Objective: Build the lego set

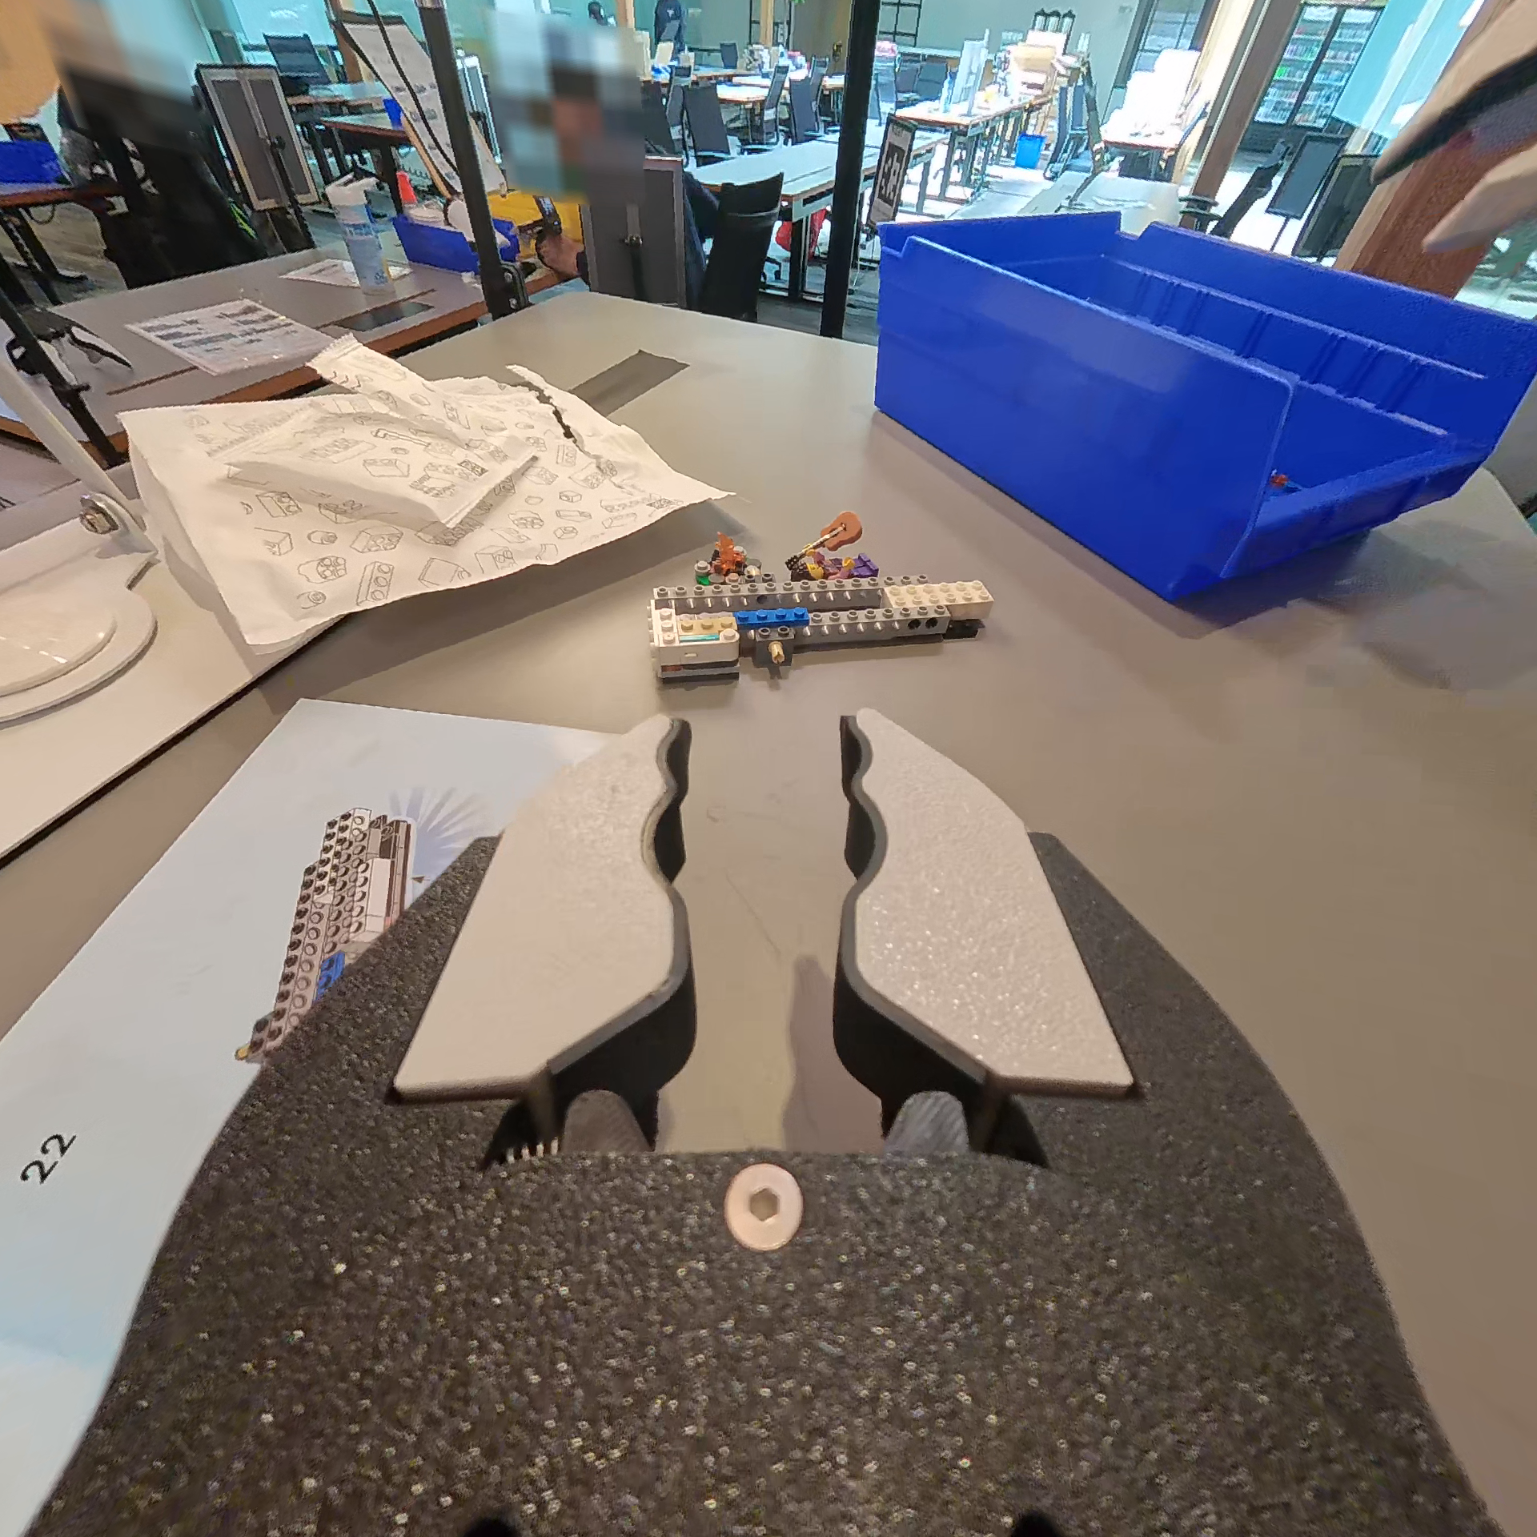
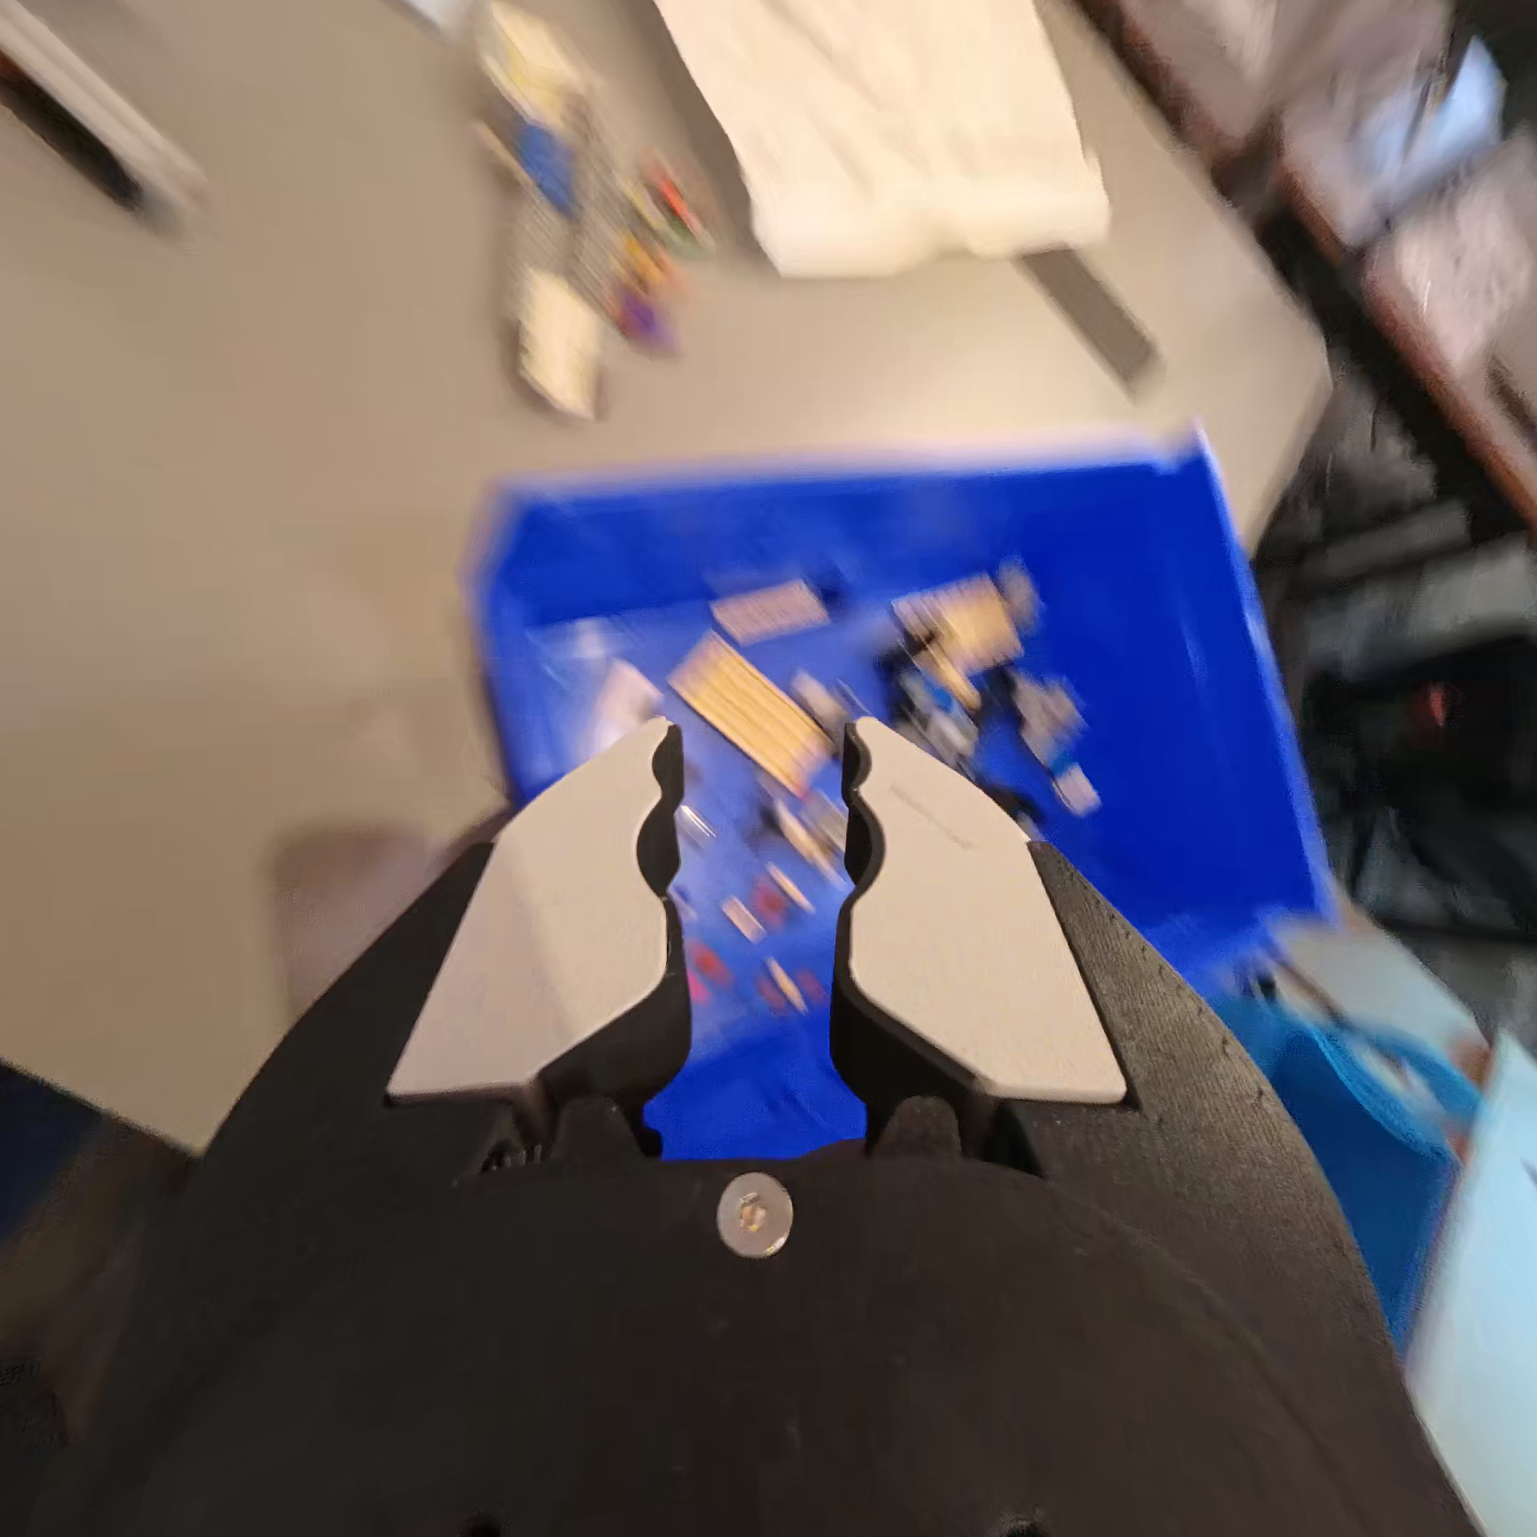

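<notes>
While the left gripper [image 1: 765, 732] is being held agape and bare above the table [image 1: 1081, 790] near the brick model [image 1: 819, 620], the right gripper [image 2: 761, 740] is being held agape, gripping nothing, over the blurred bin [image 2: 1164, 582] of bricks.

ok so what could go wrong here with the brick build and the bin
1. The right wrist view is smeared with motion while the open right tongs hang over loose pieces in the blue bin; aiming at a small piece may fail.
2. The brick build lies just ahead of the open left tongs, with tiny parts behind it; a careless push could scatter them.
</notes>
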A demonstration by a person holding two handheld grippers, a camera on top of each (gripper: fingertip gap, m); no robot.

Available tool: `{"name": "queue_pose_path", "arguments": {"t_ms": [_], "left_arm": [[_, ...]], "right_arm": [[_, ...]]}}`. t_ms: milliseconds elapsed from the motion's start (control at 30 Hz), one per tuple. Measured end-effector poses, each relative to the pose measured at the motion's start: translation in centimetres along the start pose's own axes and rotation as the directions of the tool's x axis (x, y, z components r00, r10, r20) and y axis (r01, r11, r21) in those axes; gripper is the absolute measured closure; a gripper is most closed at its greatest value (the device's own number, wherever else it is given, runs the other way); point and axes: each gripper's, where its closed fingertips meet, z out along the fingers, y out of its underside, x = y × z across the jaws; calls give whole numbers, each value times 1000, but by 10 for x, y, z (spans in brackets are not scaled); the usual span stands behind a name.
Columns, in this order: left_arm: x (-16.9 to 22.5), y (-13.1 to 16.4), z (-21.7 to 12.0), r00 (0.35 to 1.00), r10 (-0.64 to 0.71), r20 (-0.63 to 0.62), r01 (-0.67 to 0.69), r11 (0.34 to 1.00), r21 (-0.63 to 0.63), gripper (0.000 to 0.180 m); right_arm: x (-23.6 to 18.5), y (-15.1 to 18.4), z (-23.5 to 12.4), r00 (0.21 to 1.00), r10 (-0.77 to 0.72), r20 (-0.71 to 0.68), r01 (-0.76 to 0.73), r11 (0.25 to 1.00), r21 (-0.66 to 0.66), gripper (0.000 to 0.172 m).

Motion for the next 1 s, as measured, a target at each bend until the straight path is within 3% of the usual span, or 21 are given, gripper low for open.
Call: {"name": "queue_pose_path", "arguments": {"t_ms": [167, 333, 467, 667, 800, 1000], "left_arm": [[1, 3, -12, 1000, -7, 25, 7, 1000, 5, 145], [1, 5, -14, 1000, -10, 25, 11, 1000, -7, 145], [2, 8, -18, 999, 9, 38, -9, 1000, -17, 145], [0, 6, -21, 999, -12, 36, 13, 1000, -4, 145], [-2, 6, -21, 999, -30, 29, 30, 1000, -3, 145], [-2, 6, -21, 999, -38, 23, 38, 999, -3, 145]], "right_arm": [[10, 57, 8, 985, -142, 94, 163, 944, -286, 141], [25, 81, 35, 951, -249, 186, 305, 856, -416, 149], [45, 74, 43, 957, -209, 201, 275, 874, -401, 153], [3, 63, 43, 920, -236, 313, 337, 884, -325, 155], [4, 62, 36, 936, -217, 277, 302, 899, -316, 153], [44, 73, 31, 962, -195, 189, 250, 907, -339, 151]]}}
